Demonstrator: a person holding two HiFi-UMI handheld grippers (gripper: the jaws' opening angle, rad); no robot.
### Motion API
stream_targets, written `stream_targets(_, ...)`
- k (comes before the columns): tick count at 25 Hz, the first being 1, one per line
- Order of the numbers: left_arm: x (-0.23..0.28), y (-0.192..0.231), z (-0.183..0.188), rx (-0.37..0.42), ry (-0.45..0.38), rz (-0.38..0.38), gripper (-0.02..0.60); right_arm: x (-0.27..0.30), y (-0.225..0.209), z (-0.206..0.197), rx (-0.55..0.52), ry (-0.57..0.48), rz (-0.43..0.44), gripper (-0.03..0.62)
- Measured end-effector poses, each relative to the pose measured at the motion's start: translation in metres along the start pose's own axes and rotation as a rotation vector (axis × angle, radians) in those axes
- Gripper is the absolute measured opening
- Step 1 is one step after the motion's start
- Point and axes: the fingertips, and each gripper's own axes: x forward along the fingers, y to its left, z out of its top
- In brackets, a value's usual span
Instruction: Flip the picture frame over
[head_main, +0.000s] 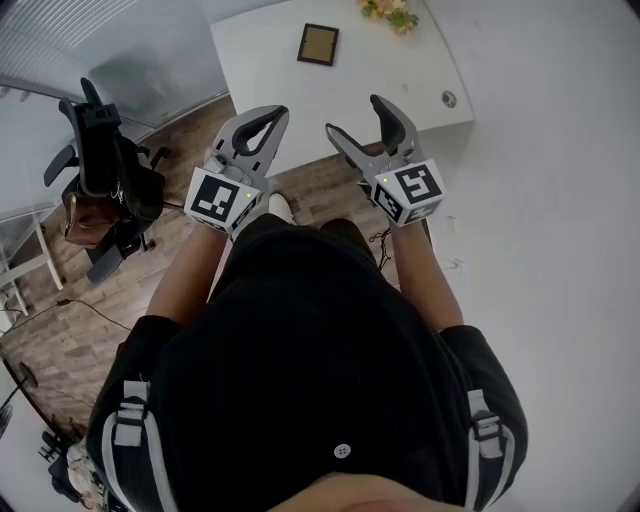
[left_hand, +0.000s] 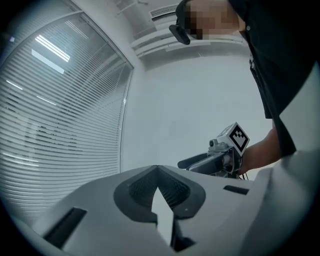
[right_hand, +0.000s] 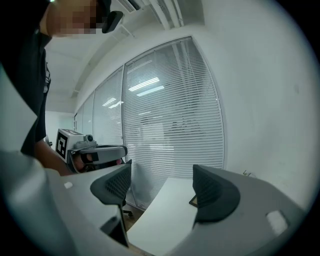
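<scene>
A small dark picture frame (head_main: 318, 44) with a tan face lies flat on the far part of the white table (head_main: 400, 80). Both grippers are held in the air short of the table's near edge, far from the frame. My left gripper (head_main: 272, 114) is shut, its pads (left_hand: 172, 192) meeting with nothing between them. My right gripper (head_main: 357, 115) is open and empty. In the right gripper view a corner of the frame (right_hand: 192, 201) peeks out beside the right finger, with the table (right_hand: 160, 215) between the jaws. The left gripper view faces blinds and wall, with the right gripper (left_hand: 220, 157) at its side.
Yellow flowers (head_main: 392, 12) stand at the table's far edge and a round grommet (head_main: 449, 99) sits at its right corner. A black office chair (head_main: 105, 165) and a brown bag (head_main: 85, 215) stand on the wood floor to the left. Window blinds (right_hand: 170, 115) run behind the table.
</scene>
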Motion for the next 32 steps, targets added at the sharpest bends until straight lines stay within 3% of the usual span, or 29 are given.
stream_targets(8, 0.011, 0.047, -0.009, -0.032, -0.009, -0.002, 0.005, 0.041, -0.022, -0.003, 0.032, 0.021, -0.058, 0.383)
stream_targets(14, 0.034, 0.062, -0.012, -0.038, -0.009, 0.019, 0.005, 0.065, -0.052, -0.008, 0.047, 0.037, -0.049, 0.383)
stream_targets(20, 0.069, 0.078, -0.016, -0.031, 0.004, 0.085, 0.005, 0.091, -0.093, -0.012, 0.059, 0.045, 0.011, 0.382)
stream_targets(32, 0.164, 0.117, -0.020, -0.054, 0.036, 0.301, 0.005, 0.163, -0.197, -0.024, 0.116, 0.111, 0.178, 0.382)
